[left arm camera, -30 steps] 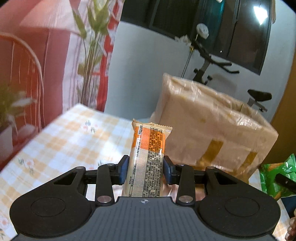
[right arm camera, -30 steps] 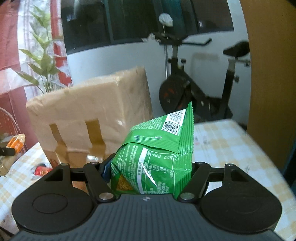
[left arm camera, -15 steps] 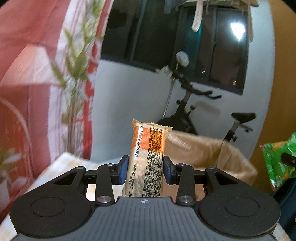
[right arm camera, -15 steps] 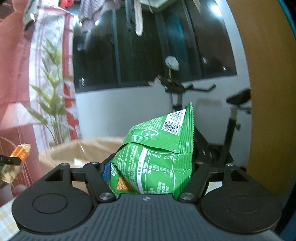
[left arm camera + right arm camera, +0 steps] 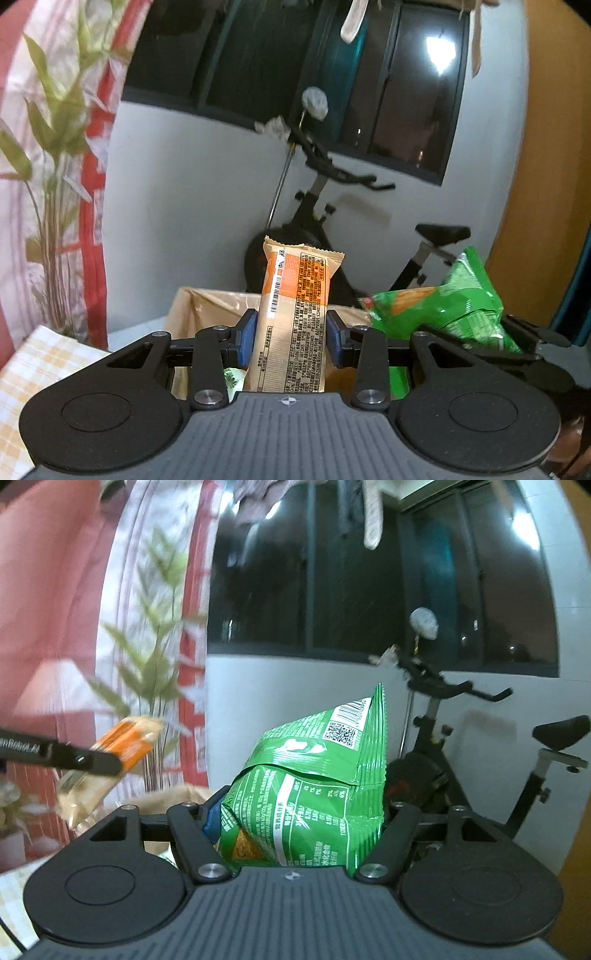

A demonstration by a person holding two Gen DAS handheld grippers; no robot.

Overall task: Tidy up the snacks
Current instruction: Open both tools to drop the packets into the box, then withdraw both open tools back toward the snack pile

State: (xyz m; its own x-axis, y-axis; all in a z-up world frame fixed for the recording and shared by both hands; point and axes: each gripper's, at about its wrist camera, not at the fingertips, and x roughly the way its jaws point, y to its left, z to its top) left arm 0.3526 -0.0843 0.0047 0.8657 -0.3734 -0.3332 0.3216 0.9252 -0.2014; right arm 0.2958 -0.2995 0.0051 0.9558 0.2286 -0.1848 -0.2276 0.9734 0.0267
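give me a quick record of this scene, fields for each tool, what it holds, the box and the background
left tool: shut on the orange snack bar, which stands upright between the blue pads
right tool: shut on the green snack bag, crumpled, barcode end up
cardboard box: open at the top, below and ahead of both tools
inside box: something green shows; contents otherwise hidden
table: checked yellow cloth, at left
background: exercise bike, dark window, plant

one orange snack bar, one green snack bag, one cardboard box
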